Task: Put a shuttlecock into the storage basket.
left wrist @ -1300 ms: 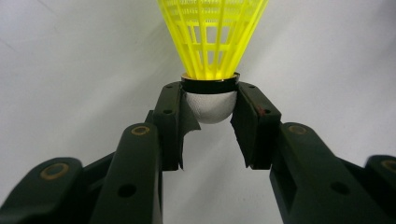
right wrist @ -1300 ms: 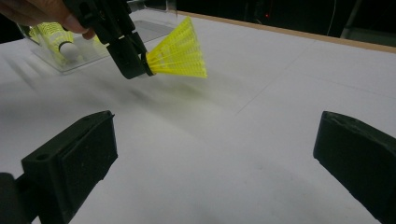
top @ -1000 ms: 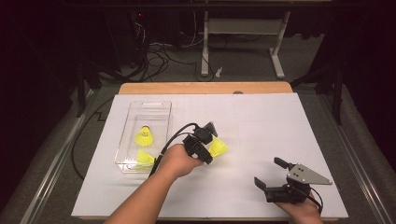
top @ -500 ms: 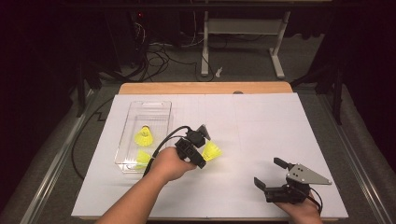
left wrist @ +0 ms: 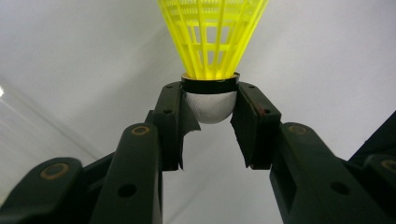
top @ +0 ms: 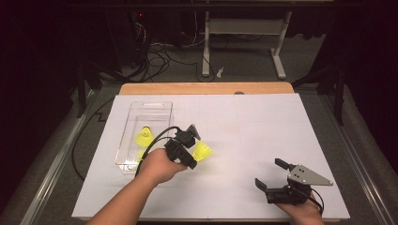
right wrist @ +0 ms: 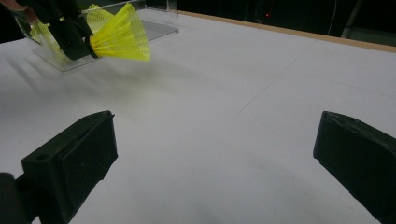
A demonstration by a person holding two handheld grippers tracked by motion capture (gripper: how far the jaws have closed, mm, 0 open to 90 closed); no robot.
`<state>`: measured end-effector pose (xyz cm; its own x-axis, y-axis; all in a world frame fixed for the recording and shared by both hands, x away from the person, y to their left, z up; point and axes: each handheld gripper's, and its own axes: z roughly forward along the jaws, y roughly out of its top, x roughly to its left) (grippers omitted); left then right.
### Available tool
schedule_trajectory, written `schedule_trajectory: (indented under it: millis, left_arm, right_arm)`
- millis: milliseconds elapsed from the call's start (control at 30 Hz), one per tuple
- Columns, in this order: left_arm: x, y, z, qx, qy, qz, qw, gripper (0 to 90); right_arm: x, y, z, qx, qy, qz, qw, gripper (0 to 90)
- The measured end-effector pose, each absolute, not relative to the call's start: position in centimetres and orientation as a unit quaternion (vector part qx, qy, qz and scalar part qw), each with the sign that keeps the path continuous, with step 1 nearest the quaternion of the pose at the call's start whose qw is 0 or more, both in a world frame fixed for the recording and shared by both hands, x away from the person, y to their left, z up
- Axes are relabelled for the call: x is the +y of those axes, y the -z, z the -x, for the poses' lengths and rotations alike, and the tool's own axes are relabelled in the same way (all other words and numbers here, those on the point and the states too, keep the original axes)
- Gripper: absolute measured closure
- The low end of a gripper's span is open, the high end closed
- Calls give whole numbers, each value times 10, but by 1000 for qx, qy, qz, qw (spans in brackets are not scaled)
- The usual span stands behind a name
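A dim room with cables and desk legs lies behind my white paper-covered table, which has a wooden strip along its far edge. My left gripper pinches the white rounded cork base of a yellow plastic mesh shuttlecock, jaws narrow and pressed on either side just under its black ring. Its skirt flares away from me along the jaws' own line, so the long axis runs straight out from the gripper. In the high view that shuttlecock hangs above the paper just to the right of the clear rectangular plastic box, where another yellow shuttlecock already lies. The box sits to the left of my load, so I judge the next move is leftward, over its near wall. My right gripper rests well apart at the table's near right, jaws wide and empty.
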<state>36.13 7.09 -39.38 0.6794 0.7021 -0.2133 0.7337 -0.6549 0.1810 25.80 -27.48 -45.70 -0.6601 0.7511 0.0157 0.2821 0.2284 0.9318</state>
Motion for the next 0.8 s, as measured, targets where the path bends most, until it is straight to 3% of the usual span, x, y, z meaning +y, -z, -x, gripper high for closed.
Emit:
schedule_trajectory:
  millis: [800]
  left_arm:
    - [79,389,-363,406,74,-902,124,654]
  right_arm:
    - [-274,457,-258,751,-516,-343,227,0]
